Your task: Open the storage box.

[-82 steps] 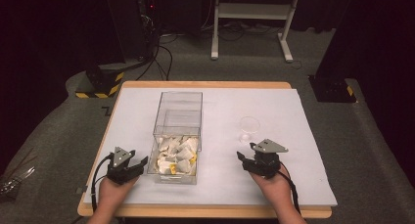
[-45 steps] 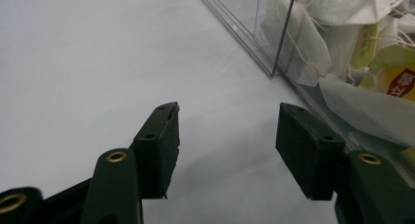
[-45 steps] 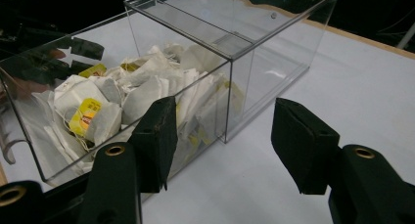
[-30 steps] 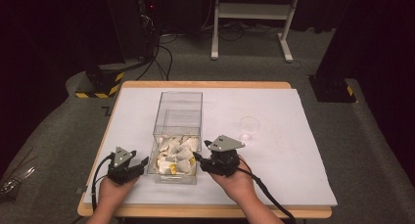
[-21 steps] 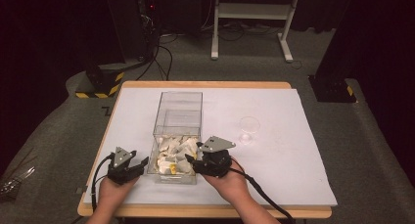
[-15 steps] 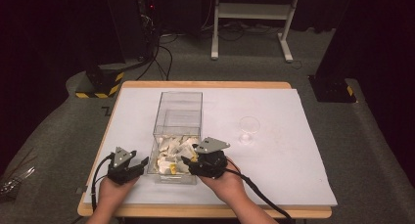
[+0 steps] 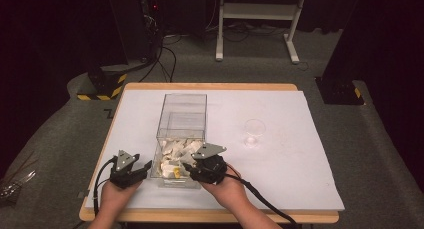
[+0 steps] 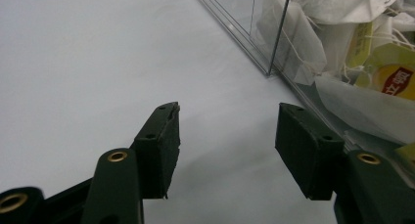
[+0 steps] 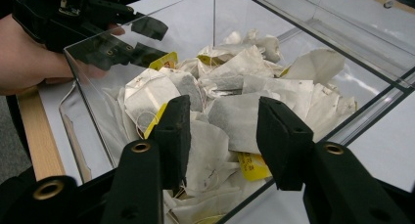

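Clear plastic box [image 7: 181,120] standing on white table cover [image 7: 280,169], long axis running away from the near edge, near half heaped with tea bags [image 7: 176,156]; small clear cup [image 7: 254,131] well apart to the right. Right gripper [image 7: 189,169] reaching over the box's near right wall, jaws part open and just now closing, a white tea bag [image 9: 235,119] between the pads [image 9: 284,141] but not visibly pinched; yellow tags [image 9: 252,166] scattered through the heap. Left gripper [image 7: 142,168] resting just beside the box's near left corner, jaws about half open and empty, pads [image 8: 161,145] above bare table cover, right pad close to the box wall [image 8: 274,62]; contact there impossible to judge. Seen through the clear wall in the right gripper view: left gripper [image 9: 147,35] and the hand [image 9: 29,57] holding it.
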Motion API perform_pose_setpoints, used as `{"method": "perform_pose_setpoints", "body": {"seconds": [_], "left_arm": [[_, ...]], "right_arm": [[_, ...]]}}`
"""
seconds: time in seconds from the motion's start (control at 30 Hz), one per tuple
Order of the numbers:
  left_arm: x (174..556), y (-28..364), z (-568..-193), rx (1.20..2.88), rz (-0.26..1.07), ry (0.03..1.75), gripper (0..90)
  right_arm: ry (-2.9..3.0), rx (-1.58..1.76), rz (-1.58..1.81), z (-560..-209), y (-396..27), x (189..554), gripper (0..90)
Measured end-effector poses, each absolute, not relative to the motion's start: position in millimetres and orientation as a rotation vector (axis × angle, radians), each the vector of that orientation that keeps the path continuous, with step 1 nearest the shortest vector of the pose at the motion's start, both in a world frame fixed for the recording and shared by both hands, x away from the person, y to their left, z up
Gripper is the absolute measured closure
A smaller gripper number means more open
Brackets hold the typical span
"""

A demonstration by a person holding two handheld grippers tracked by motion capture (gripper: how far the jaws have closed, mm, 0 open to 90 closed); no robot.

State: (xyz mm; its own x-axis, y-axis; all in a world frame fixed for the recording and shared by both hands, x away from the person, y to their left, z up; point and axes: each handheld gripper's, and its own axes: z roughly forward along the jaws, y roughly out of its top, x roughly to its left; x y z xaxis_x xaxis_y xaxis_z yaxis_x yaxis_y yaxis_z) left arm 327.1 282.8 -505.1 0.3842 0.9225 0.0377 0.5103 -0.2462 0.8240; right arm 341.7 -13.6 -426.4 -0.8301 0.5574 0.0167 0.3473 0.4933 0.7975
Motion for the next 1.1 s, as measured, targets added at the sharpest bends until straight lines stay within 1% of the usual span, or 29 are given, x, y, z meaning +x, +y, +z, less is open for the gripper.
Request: {"method": "perform_pose_setpoints", "body": {"seconds": [0.23,0.6,0.63,0.73,0.77,0.8,0.87,1.1], "left_arm": [[327,283,-505,1.889,0.699,1.233,42.3],[327,283,-505,1.889,0.698,1.232,42.3],[327,283,-505,1.888,0.698,1.231,42.3],[327,283,-505,1.888,0.697,1.230,42.4],[327,283,-505,1.888,0.697,1.230,42.4],[327,283,-505,1.888,0.698,1.229,42.4],[327,283,-505,1.888,0.698,1.230,42.4],[326,283,-505,1.887,0.702,1.226,42.4]], "right_arm": [[2.522,0.768,1.185,-426,-8,343,61.8],[2.584,0.784,1.074,-429,1,345,70.9],[2.583,0.785,1.066,-428,1,346,74.9],[2.591,0.792,1.066,-428,0,346,79.8],[2.591,0.792,1.066,-428,0,346,79.8],[2.599,0.775,1.064,-427,-1,346,85.5],[2.598,0.762,1.072,-427,-1,344,89.1],[2.547,0.714,1.149,-426,-3,338,89.7]]}}
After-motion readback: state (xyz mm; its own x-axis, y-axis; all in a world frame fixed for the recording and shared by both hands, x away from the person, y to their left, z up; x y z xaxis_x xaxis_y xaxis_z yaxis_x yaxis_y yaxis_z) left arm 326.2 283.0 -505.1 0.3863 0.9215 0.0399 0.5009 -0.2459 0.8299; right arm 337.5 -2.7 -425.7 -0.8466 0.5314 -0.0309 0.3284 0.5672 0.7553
